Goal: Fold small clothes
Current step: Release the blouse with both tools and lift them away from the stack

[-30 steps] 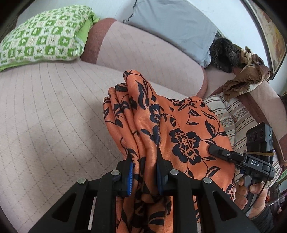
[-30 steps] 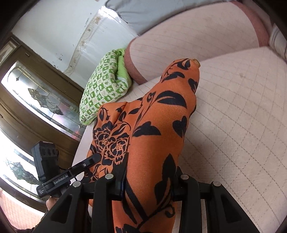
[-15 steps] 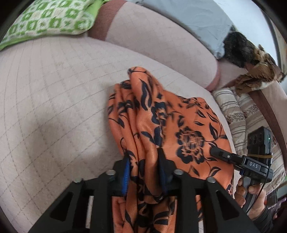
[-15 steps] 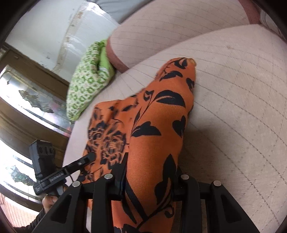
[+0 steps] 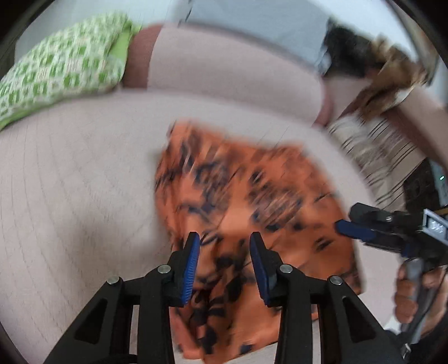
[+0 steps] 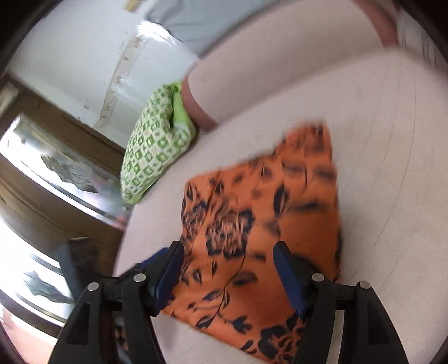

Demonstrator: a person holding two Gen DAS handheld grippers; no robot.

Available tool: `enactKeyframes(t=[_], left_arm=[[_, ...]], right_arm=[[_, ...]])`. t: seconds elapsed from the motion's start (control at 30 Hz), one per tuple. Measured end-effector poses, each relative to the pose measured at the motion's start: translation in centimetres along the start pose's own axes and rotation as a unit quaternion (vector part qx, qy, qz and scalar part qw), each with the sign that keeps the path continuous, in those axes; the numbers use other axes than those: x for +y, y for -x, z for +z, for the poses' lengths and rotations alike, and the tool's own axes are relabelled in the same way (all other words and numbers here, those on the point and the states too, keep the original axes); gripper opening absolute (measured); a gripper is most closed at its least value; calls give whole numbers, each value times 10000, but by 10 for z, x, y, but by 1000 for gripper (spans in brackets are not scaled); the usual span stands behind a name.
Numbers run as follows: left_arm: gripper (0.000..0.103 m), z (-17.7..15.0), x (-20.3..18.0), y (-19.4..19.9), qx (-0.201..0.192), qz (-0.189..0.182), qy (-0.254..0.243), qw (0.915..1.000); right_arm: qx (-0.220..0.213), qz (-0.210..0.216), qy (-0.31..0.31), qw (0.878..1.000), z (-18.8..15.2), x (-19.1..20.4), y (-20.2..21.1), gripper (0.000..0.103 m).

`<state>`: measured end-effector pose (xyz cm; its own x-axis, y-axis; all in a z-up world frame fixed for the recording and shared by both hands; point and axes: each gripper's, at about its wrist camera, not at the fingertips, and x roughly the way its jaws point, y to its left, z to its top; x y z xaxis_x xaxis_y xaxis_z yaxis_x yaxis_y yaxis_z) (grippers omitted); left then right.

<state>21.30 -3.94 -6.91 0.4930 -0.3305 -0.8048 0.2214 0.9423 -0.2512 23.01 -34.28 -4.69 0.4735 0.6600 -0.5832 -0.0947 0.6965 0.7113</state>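
Beneath both grippers, left gripper [image 5: 224, 243] parted narrowly and right gripper [image 6: 227, 252] spread wide, one orange garment [image 6: 268, 212] is seen released, its print blurred.

A pale pink quilted sofa seat [image 5: 84, 196] fills the lower part of both views, with a rounded backrest [image 5: 224, 72] edged in darker reddish-brown behind it. A green-and-white patterned cushion [image 6: 156, 145] lies at one end of the seat, a grey pillow [image 5: 252, 19] rests atop the backrest, and a striped cushion [image 5: 386, 151] sits at the other end below a crumpled brown cloth [image 5: 392, 72]. Behind the sofa is a white wall [image 6: 84, 56], and beside it a dark wooden frame with patterned glass panels [image 6: 56, 168] lets in bright daylight.
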Motion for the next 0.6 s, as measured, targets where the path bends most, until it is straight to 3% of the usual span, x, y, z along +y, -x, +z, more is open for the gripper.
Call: enactKeyframes(t=[0.07, 0.17, 0.27, 0.47, 0.5, 0.57, 0.6], left_arm=[[41, -6, 6, -5, 117, 200, 66, 9997], [41, 0, 15, 9, -71, -128, 314, 9994], [42, 27, 22, 17, -285, -612, 502, 9965], [41, 80, 32, -16, -283, -635, 726, 9949], [41, 84, 33, -21, -306, -518, 715, 9956], [41, 87, 38, -36, -186, 116, 657, 9976], [42, 87, 45, -50, 63, 373, 748, 9965]], right_arm=[[262, -158, -298, 9991, -8, -22, -14, 70], [15, 21, -204, 9998, -6, -14, 0, 70], [-325, -13, 107, 9994, 1, 2, 18, 70], [-421, 50, 158, 9990, -2, 11, 20, 71], [-391, 101, 116, 9991, -5, 9, 18, 71], [-318, 129, -20, 9994, -12, 1, 12, 71], [-261, 106, -79, 9996, -15, -3, 10, 71]])
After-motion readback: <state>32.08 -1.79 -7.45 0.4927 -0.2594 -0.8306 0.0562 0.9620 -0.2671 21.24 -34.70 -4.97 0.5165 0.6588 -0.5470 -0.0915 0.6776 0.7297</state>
